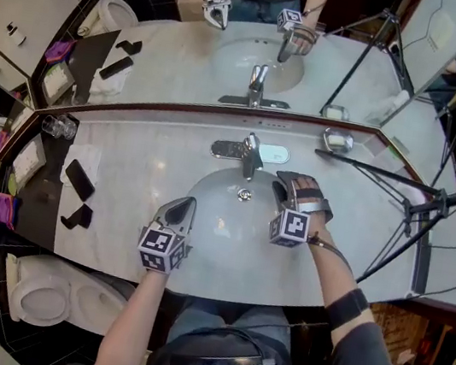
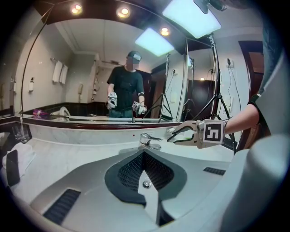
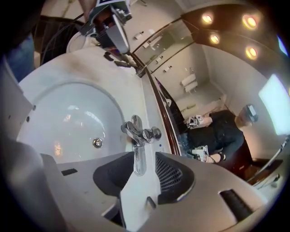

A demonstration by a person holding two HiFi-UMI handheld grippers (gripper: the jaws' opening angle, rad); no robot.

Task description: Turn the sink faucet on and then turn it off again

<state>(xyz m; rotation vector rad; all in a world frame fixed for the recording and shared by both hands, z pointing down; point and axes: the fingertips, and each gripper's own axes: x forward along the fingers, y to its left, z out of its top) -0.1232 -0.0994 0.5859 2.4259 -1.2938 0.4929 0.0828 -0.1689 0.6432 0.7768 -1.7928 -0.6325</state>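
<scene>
The chrome faucet [image 1: 250,153] [image 2: 147,139] [image 3: 138,133] stands at the back of the white sink basin [image 1: 213,222] [image 3: 68,113]. I see no stream of water from it. My right gripper [image 1: 284,181] [image 2: 171,136] [image 3: 145,156] is open just right of the faucet, jaws pointing at it. In the right gripper view a chrome arm of the faucet lines up with the gap between the pads, which do not press on it. My left gripper [image 1: 187,205] [image 2: 143,152] [image 3: 124,47] hangs over the basin's front left, shut and holding nothing.
A mirror runs along the back of the marble counter [image 1: 144,163]. On the counter's left lie a glass [image 1: 60,127], a white cloth [image 1: 85,158] and two black objects [image 1: 79,180]. A soap dish [image 1: 337,140] and a tripod [image 1: 414,208] stand at the right. A toilet [image 1: 45,294] is lower left.
</scene>
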